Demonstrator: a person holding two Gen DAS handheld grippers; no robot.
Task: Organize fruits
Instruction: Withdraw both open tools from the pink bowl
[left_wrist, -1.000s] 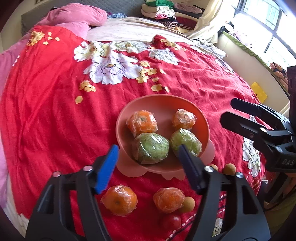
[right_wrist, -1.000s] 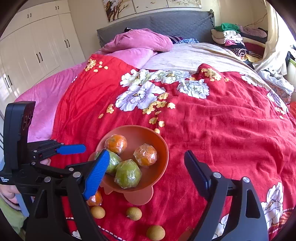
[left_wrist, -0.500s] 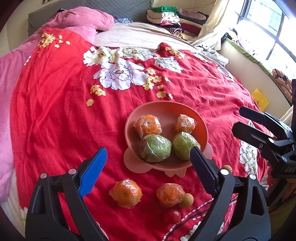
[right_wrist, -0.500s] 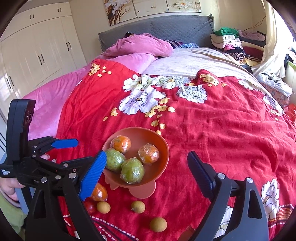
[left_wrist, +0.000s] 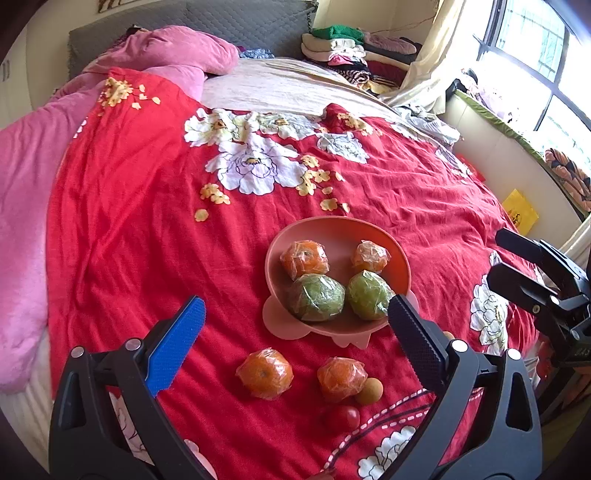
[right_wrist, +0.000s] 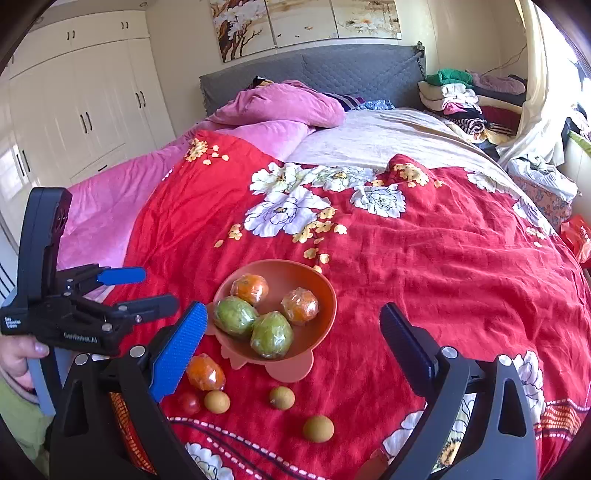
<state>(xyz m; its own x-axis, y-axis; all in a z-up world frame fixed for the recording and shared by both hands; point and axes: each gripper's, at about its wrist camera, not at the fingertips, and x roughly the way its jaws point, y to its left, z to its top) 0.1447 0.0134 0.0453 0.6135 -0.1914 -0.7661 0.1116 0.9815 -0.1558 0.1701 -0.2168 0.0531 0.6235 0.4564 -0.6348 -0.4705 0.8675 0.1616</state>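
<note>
A salmon bowl (left_wrist: 332, 221) sits on the red flowered bedspread (left_wrist: 147, 221). It holds two wrapped oranges (left_wrist: 304, 258) and two wrapped green fruits (left_wrist: 316, 297). In front of it lie two more wrapped oranges (left_wrist: 265, 373), a cherry tomato (left_wrist: 342, 418) and a longan (left_wrist: 368, 390). The right wrist view shows two more longans (right_wrist: 282, 398). My left gripper (left_wrist: 295, 306) hovers above and short of the bowl, its jaws wide and still opening with nothing gripped. My right gripper (right_wrist: 291, 310) hangs back likewise, jaws opening and empty. Each gripper shows in the other's view, the right gripper (left_wrist: 496, 254) and the left gripper (right_wrist: 159, 288).
A pink quilt (left_wrist: 166, 55) and grey headboard (right_wrist: 314, 70) lie at the far end. Folded clothes (right_wrist: 461, 96) are piled at the back right. White wardrobes (right_wrist: 81, 103) stand left, a window (left_wrist: 535, 55) right. A person's hand (right_wrist: 18, 354) holds the left gripper.
Both grippers drew back and upward from the bowl while their jaws spread wider. The fruits in the bowl and on the bedspread stayed where they were.
</note>
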